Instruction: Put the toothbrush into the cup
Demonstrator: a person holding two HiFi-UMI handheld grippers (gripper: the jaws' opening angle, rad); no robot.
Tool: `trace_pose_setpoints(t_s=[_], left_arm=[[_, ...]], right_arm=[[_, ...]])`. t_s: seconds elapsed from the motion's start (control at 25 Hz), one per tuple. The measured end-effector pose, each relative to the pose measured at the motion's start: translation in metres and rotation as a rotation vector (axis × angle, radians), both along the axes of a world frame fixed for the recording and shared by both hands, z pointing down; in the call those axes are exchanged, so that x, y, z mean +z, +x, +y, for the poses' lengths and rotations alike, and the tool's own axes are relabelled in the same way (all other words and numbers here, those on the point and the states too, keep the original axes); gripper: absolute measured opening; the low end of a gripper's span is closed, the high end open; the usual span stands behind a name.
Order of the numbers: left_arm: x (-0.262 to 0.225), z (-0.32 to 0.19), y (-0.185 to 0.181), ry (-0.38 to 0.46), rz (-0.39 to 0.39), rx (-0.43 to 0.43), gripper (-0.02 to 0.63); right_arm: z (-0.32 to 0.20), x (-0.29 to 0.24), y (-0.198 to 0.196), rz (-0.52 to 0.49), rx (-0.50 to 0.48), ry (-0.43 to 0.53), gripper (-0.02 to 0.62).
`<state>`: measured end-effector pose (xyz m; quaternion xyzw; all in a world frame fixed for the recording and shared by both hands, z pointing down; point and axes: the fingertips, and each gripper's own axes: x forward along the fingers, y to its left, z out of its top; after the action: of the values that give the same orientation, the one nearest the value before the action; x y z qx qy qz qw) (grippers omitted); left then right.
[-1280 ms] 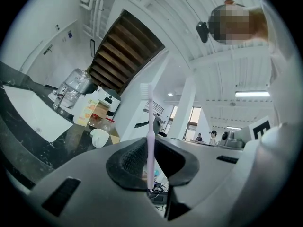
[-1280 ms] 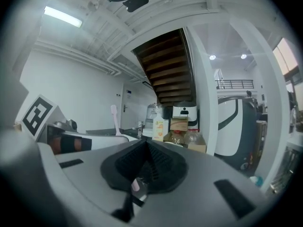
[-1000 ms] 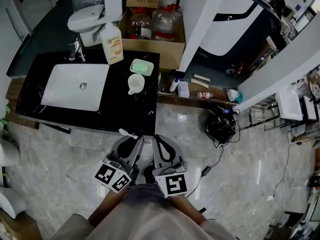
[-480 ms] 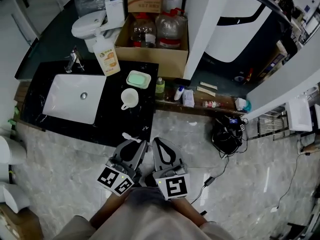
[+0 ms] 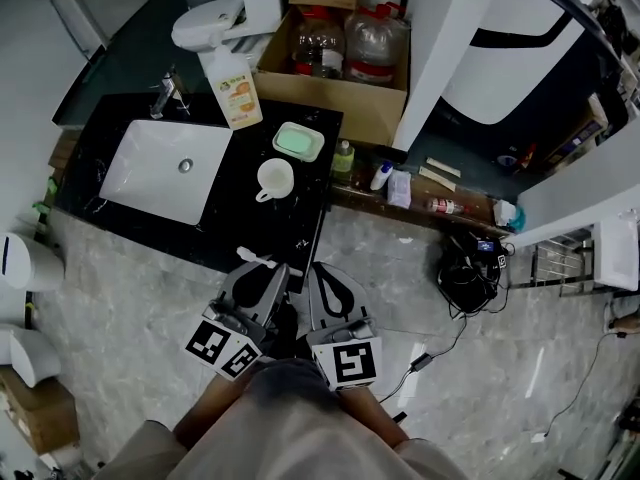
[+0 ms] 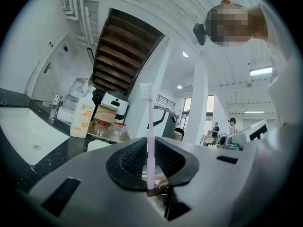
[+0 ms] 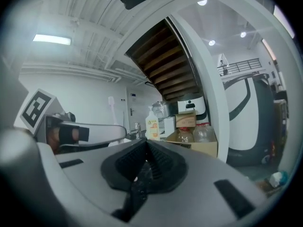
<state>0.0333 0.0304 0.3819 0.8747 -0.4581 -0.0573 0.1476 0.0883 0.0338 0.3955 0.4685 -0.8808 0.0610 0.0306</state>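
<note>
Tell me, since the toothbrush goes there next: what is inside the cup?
The cup on the black counter shows only white inside, nothing sticking out; its bottom is too small to judge. The toothbrush is clamped in the left hand-held gripper.

black tabletop (image 5: 272,224) | white sink (image 5: 160,173) sunk in its left part | faucet (image 5: 168,96) at sink's far edge | orange-label bottle (image 5: 236,90) upright near it | green soap dish (image 5: 299,142) | cardboard box (image 5: 330,94) (jugs inside) beyond

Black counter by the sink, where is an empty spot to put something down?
Best is the bare counter between the white cup and the front edge. A thin strip also runs in front of the sink. The back right is crowded: bottle, green soap dish and cup stand close together.
</note>
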Motion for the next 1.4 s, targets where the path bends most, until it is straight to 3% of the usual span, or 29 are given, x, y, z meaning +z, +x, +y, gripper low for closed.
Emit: trace_pose_setpoints(t_s=[0.88,1.12,1.4], left_arm=[[-0.017,-0.109,-0.043,0.038,0.04,0.02,0.052],[-0.024,-0.138,-0.064,0.069,0.048,0.036,0.053],[-0.019,-0.171,-0.073,0.095,0.007,0.097,0.053]], right_arm=[[-0.098,-0.016,-0.049,0.073,-0.024,0.007,0.006],[-0.125,-0.022,-0.069,0.087,-0.007,0.038,0.006],[-0.15,-0.024,-0.082,0.088,0.055,0.049,0.006]])
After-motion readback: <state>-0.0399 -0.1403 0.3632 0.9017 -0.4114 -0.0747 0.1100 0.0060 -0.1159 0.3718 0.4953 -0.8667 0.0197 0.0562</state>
